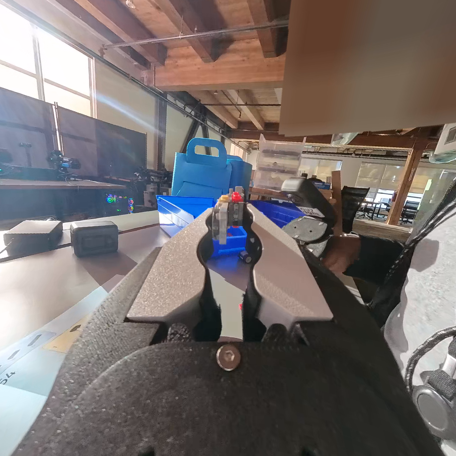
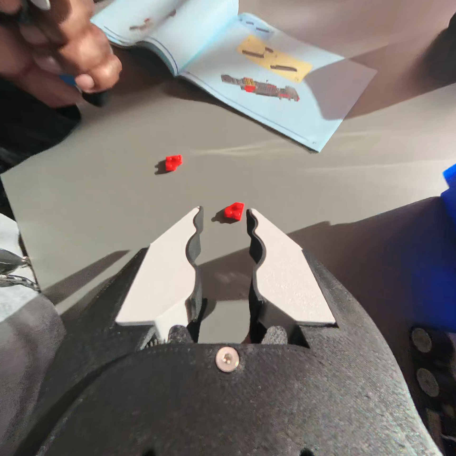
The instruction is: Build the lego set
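Observation:
In the left wrist view my left gripper [image 1: 228,212] is shut on a partly built lego model [image 1: 228,214], grey and black with yellow and red studs on top, held upright above the table. In the right wrist view my right gripper [image 2: 224,209] is open just above the grey table [image 2: 98,209]. A small red lego plate [image 2: 234,210] lies between its fingertips, nearer the right one. A second red plate [image 2: 173,162] lies farther off to the left. The right gripper also shows in the left wrist view [image 1: 306,209], held by a hand.
An open instruction booklet [image 2: 234,61] lies on the table beyond the red plates. A hand [image 2: 61,49] is at the upper left. Blue parts bins [image 1: 182,212] and a blue bag [image 1: 204,170] stand behind the model. Two black boxes [image 1: 93,237] sit at the left. About 20 cm separates my left fingertips from my right.

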A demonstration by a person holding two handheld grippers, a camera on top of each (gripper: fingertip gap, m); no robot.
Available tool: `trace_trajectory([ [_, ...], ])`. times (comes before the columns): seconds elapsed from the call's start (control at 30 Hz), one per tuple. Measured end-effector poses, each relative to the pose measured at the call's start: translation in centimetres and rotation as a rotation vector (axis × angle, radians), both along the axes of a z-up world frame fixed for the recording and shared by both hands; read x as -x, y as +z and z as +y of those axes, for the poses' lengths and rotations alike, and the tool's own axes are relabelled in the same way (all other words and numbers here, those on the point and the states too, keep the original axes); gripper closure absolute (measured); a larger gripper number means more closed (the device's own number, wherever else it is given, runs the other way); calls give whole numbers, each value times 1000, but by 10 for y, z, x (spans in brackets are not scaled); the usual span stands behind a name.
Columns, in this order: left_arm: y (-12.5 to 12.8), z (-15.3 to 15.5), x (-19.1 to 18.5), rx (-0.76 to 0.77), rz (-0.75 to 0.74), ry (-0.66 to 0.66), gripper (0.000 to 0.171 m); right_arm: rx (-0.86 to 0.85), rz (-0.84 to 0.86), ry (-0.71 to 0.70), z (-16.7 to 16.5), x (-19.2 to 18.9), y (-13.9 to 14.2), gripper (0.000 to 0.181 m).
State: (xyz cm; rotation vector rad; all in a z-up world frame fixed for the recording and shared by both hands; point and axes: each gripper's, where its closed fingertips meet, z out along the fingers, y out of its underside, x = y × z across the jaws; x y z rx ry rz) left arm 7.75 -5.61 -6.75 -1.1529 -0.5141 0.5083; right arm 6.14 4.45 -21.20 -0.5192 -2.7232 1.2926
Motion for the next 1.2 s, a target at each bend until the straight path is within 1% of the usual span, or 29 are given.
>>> trace_trajectory([
  [0.13, -1, 6, -3, 22, 8, -23, 151, -121, 73, -20, 1, 5, -17, 146],
  [0.2, -2, 7, -4, 34, 13, -25, 151, -155, 99, -7, -1, 7, -22, 148],
  [0.27, -3, 9, -5, 46, 18, -27, 151, -155, 109, 20, -6, 6, -22, 155],
  [0.3, -3, 10, -5, 51, 20, -32, 151, -160, 121, 33, -7, 7, -22, 163],
  [0.43, -5, 14, -7, 72, 23, -46, 151, -178, 156, 136, -7, 9, -17, 163],
  [0.5, -6, 15, -7, 83, 26, -47, 151, -147, 172, 205, -6, 6, 0, 163],
  [0.57, -6, 16, -8, 88, 31, -52, 151, -107, 191, 288, -3, 1, 28, 163],
  [0.63, -6, 17, -9, 94, 35, -56, 152, -69, 218, 375, 1, -5, 63, 164],
  [0.7, -7, 19, -9, 103, 40, -58, 151, -8, 252, 468, -1, -13, 104, 164],
  [0.8, -6, 23, -12, 119, 60, -64, 151, 85, 300, 616, -21, -30, 160, 164],
  [0.87, -5, 25, -13, 128, 75, -68, 151, 113, 312, 707, -41, -40, 180, 164],
  [0.93, -5, 27, -15, 137, 85, -71, 151, 107, 329, 792, -61, -48, 186, 164],
  [1.03, -5, 27, -16, 143, 92, -71, 151, 28, 368, 876, -84, -50, 172, 163],
  [1.2, -6, 29, -18, 153, 91, -78, 151, -60, 339, 937, -96, -50, 153, 163],
])
